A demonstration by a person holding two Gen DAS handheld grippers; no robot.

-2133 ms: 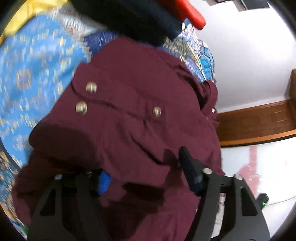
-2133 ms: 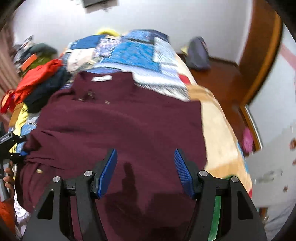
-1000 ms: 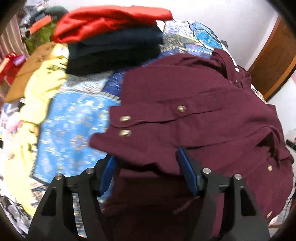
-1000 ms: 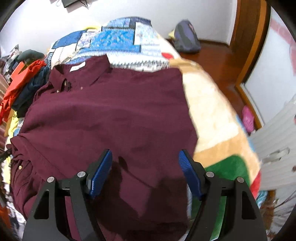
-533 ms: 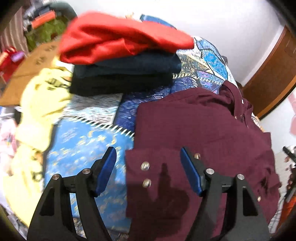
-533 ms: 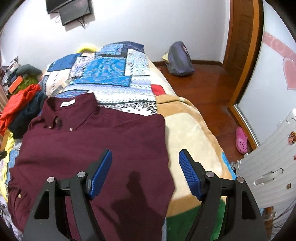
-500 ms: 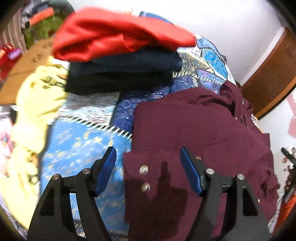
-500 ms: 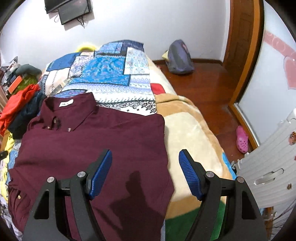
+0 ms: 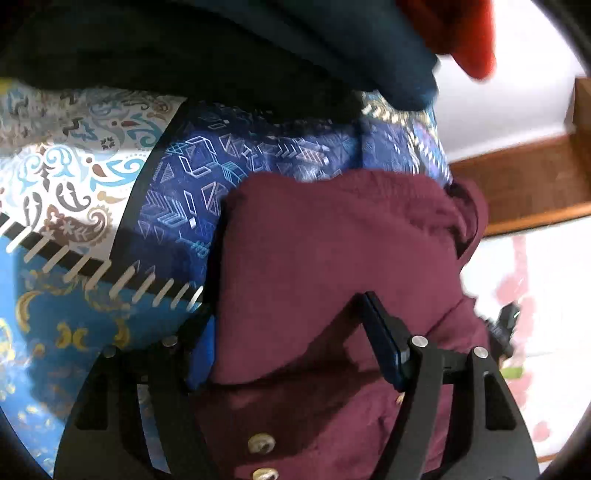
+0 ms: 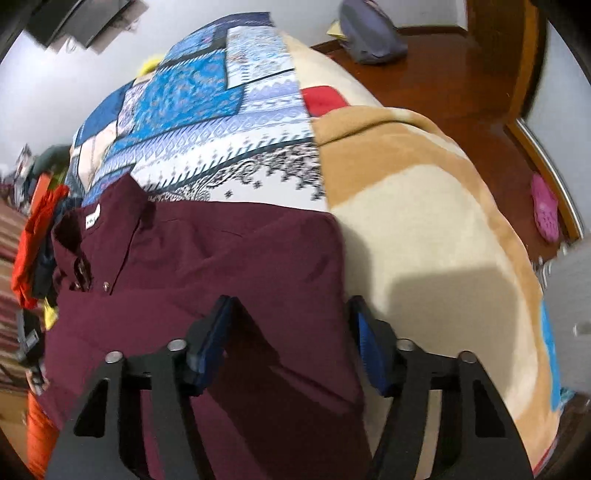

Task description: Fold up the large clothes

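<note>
A maroon button-up shirt (image 10: 207, 266) lies spread on the bed with its collar at the far left. My right gripper (image 10: 290, 343) is open, low over the shirt's right edge, the fabric lying between its blue pads. In the left wrist view the shirt (image 9: 332, 258) fills the lower middle, its folded-over edge bunched up. My left gripper (image 9: 291, 343) is open, its pads on either side of that thick fold, close against the cloth. Two brass buttons (image 9: 261, 443) show below the fold.
A patchwork quilt (image 10: 221, 85) and a tan blanket (image 10: 424, 206) cover the bed. A stack of folded clothes, dark (image 9: 221, 44) under red (image 9: 461, 33), sits just beyond the shirt. A grey bag (image 10: 369, 33) and a pink shoe (image 10: 545, 212) lie on the wooden floor.
Both grippers have dropped from above down onto the shirt. The left one now straddles the shirt's left fold near the clothes stack; the right one sits at the shirt's right edge.
</note>
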